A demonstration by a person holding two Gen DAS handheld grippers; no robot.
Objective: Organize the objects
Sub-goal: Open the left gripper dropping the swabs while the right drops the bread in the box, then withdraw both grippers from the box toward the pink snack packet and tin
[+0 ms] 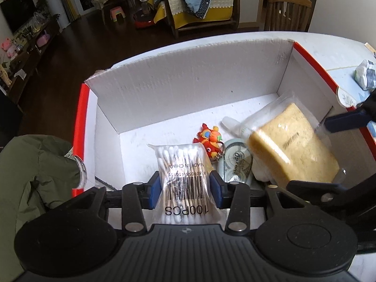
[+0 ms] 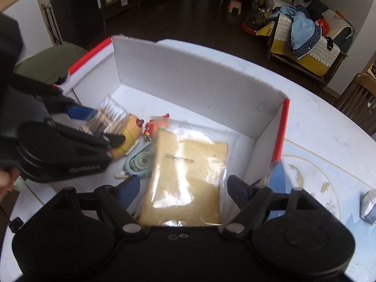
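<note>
An open cardboard box (image 1: 188,89), white inside and red outside, stands on the table. My left gripper (image 1: 185,188) is shut on a clear pack of cotton swabs (image 1: 181,164), held over the box's near edge; the right wrist view shows this pack (image 2: 110,115) at the left. My right gripper (image 2: 184,188) is open. A yellow sponge in a clear bag (image 2: 188,176) lies tilted between its blue pads (image 2: 235,189), with a gap at each side. In the left wrist view the sponge (image 1: 293,150) rests in the box's right end. A red toy keychain (image 1: 209,141) and a tape roll (image 1: 237,162) lie on the box floor.
A white tube (image 1: 232,123) lies behind the sponge, and a yellow plush toy (image 2: 131,136) beside the keychain. A small wrapped packet (image 2: 370,208) sits on the white patterned table (image 2: 317,164) right of the box. A green sleeve (image 1: 35,164) is at the left.
</note>
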